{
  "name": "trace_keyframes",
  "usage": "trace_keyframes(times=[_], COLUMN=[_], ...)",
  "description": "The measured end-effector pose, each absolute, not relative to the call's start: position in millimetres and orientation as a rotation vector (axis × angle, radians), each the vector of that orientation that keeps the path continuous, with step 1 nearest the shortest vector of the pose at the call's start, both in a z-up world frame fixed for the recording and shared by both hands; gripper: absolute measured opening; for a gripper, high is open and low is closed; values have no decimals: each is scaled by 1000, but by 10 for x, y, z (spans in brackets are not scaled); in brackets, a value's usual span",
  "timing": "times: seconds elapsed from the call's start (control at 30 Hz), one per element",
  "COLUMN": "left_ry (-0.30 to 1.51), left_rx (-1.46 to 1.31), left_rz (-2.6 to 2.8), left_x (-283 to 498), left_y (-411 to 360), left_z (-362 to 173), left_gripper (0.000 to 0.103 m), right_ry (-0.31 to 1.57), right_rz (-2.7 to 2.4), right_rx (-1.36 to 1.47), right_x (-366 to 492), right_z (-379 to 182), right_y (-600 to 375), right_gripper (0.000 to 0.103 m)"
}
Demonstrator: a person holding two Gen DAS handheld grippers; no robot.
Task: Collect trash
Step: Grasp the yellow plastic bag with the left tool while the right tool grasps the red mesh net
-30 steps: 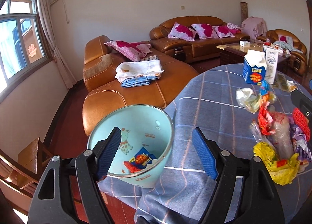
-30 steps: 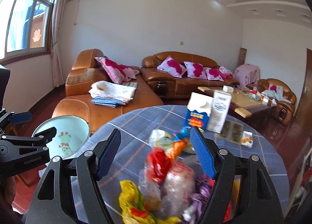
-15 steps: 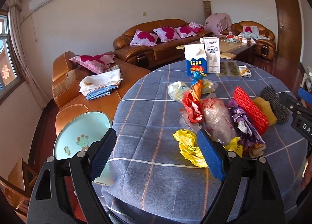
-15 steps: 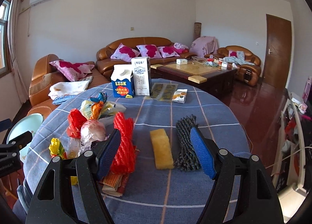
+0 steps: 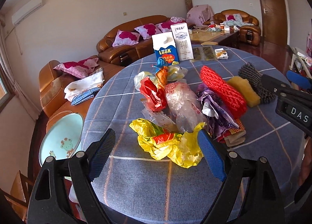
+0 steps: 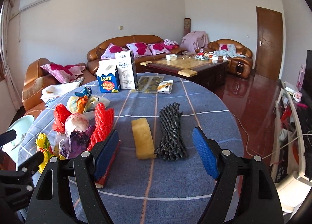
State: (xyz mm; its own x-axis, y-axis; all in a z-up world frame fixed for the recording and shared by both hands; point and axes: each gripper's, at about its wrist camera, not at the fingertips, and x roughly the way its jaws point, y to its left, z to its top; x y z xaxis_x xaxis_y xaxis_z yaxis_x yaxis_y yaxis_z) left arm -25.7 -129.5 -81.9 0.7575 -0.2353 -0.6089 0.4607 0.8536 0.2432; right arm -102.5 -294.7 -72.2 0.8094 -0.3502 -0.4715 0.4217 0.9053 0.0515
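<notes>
1. Both views have swung off the pale blue bin (image 5: 60, 142), now at lower left of the left-wrist frame, onto the tabletop (image 5: 152, 181).
2. Left tongs (image 5: 156, 155) stand wide and empty, just short of the yellow wrapper (image 5: 167, 142). Right tongs (image 6: 155, 151) have just been opening, empty, framing the yellow sponge (image 6: 143, 138) and dark net (image 6: 171, 134).
3. Step: reaching for trash. Next, I judge: close on the wrapper and carry it to the bin.

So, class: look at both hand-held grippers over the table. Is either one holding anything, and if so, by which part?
Nothing is held. The left hand-held gripper stands open around the yellow plastic bag; the right hand-held gripper is open, empty.
</notes>
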Motion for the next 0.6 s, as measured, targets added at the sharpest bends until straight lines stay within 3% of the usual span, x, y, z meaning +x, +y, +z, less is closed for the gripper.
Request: trace_keyframes(times=[0.03, 0.1, 0.13, 0.2, 0.27, 0.4, 0.6], left_ry=[614, 649, 668, 685, 673, 649, 582], left_rx=[395, 376, 364, 350, 347, 349, 327], left_rz=[-392, -418, -438, -469, -486, -508, -456], left_x=[-242, -191, -171, -161, -192, -244, -192], left_y=[-1278, -1254, -1236, -1209, -1199, -1171, -1016], left_z=[-850, -895, -907, -914, -907, -861, -663], left_gripper=[82, 53, 48, 21, 13, 9, 9], right_ry=[470, 469, 469, 468, 479, 486, 559], right_rz=[-402, -383, -365, -354, -324, -288, -231], right_rx=[157, 153, 154, 148, 147, 141, 147], right_x=[-1016, -1005, -995, -975, -928, -833, -585], right_z=[-717, -716, -707, -702, -703, -694, -743], right_y=[-2921, -2886, -2866, -2828, -2787, -2711, -2676], right_gripper=[77, 77, 77, 77, 77, 76, 56])
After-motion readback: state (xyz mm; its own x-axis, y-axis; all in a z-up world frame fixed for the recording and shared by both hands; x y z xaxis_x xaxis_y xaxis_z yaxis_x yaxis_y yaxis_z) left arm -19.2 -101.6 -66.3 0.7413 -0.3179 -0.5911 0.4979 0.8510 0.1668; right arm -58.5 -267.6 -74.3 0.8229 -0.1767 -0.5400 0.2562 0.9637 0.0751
